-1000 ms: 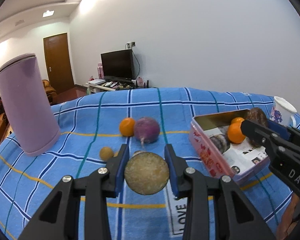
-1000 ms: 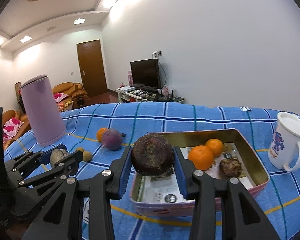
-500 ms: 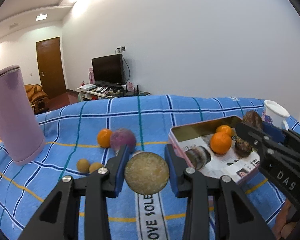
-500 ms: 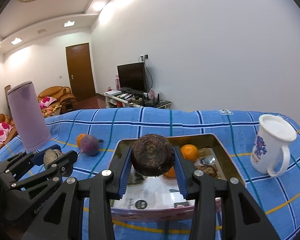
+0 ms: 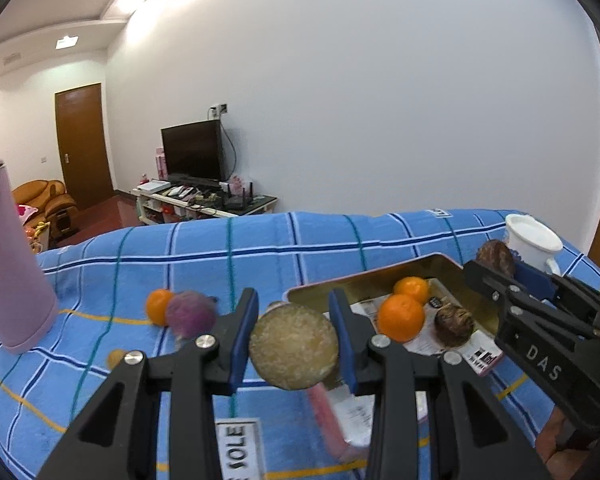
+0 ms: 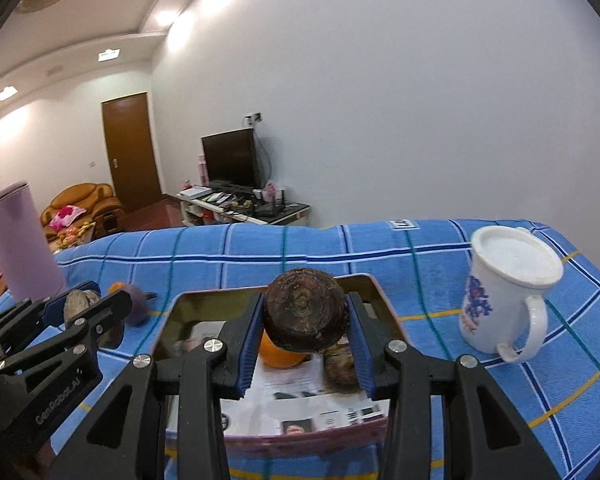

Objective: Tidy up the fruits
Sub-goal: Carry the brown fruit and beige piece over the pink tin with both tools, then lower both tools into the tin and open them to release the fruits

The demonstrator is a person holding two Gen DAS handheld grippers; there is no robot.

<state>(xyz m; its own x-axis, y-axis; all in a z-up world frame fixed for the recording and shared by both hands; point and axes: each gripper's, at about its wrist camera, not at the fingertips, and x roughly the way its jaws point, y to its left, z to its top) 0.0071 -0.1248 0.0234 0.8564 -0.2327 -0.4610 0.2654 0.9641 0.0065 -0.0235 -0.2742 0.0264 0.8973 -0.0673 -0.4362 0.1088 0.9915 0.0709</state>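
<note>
Both grippers are clamped on loads, left gripper (image 5: pixel 293 344) on a pale cut root (image 5: pixel 293 347), right gripper (image 6: pixel 305 330) on a dark taro (image 6: pixel 305 311) over the tin (image 6: pixel 374 289), where two oranges (image 5: pixel 401 317) are already placed, while an orange and purple fruit (image 5: pixel 190 313) at ten o'clock are left.

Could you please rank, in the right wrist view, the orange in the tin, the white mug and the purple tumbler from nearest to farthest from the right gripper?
From the right gripper:
1. Orange, just behind its fingers, in the tin.
2. White mug, to the right.
3. Purple tumbler, far left.
</note>
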